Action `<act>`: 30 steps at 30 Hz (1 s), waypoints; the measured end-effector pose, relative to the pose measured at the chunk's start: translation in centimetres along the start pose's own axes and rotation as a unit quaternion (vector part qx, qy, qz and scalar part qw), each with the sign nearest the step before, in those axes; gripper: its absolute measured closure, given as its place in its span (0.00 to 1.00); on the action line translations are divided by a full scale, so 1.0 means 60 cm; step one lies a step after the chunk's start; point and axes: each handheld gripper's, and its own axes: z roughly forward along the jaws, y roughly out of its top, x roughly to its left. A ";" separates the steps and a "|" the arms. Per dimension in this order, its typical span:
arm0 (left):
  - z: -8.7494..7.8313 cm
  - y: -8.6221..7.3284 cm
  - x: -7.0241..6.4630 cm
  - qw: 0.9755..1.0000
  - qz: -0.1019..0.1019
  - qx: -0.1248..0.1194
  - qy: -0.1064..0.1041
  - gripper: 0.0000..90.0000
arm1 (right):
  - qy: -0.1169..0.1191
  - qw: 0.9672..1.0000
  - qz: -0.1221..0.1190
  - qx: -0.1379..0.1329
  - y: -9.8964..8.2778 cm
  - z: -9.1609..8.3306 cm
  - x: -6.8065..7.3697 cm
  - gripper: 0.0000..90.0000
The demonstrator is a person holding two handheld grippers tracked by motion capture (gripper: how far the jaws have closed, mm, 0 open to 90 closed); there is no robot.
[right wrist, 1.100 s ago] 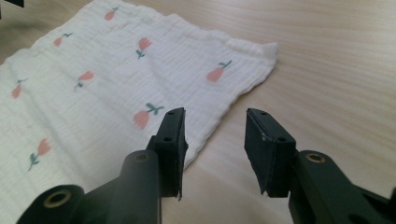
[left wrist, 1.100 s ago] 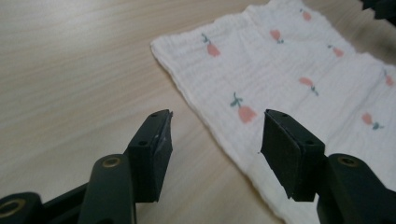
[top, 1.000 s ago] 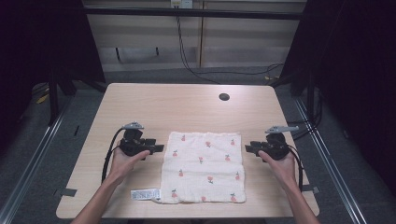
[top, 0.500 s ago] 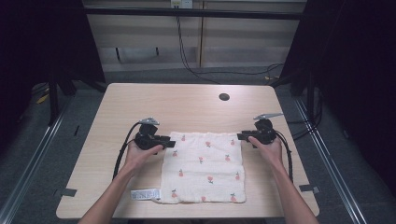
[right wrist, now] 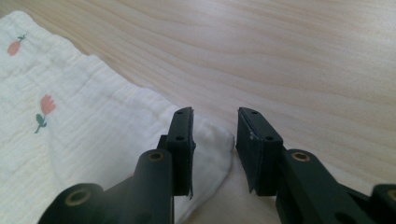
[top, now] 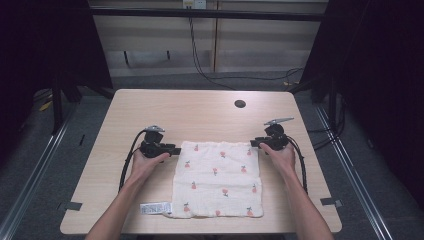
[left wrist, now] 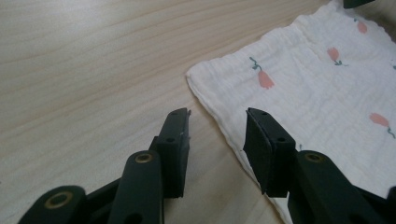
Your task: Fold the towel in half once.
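Your left tongs [top: 172,149] sit at the far left corner of the white muslin cloth printed with small orange flowers [top: 218,177], and your right tongs [top: 254,143] sit at its far right corner. The cloth lies spread flat and roughly square on the pale wooden tabletop [top: 200,112], in the middle of the half nearest you, with its near edge close to the tabletop's front edge.

In the left gripper view your left tongs [left wrist: 217,128] are released, jaws parted, and the cloth's [left wrist: 322,88] left edge runs up between them, with the corner just ahead of the tips. The left jaw is over bare wood and the right jaw over the fabric's border. You cannot quite tell from this angle whether the jaws touch the cloth or hover just above it.

In the right gripper view your right tongs [right wrist: 215,126] are likewise released. The rounded corner of the cloth [right wrist: 70,135] lies under and just beside the left jaw, reaching into the gap, while the right jaw stands over bare tabletop [right wrist: 303,60].

From the high view, both your hands grip the tools with forearms coming in from the near edge, and a black cable loops back from each. A small white printed label [top: 155,207] lies at the cloth's near left corner. A small dark round hole [top: 240,104] shows in the far part of the tabletop, well apart from the cloth.
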 end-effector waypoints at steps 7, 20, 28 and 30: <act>0.019 0.019 -0.006 1.000 0.004 0.007 0.011 0.67 | 0.008 1.000 0.000 0.001 -0.005 0.003 0.000 0.95; 0.052 0.052 -0.007 1.000 -0.004 0.006 0.024 0.65 | 0.023 1.000 0.007 -0.013 -0.001 -0.007 0.000 0.98; 0.062 0.054 -0.021 1.000 0.020 0.015 0.010 0.72 | 0.026 0.999 -0.004 -0.023 0.000 -0.016 0.000 0.97; 0.062 0.054 -0.019 1.000 0.022 0.016 0.014 0.80 | 0.027 0.999 -0.005 -0.026 0.001 -0.018 0.002 0.97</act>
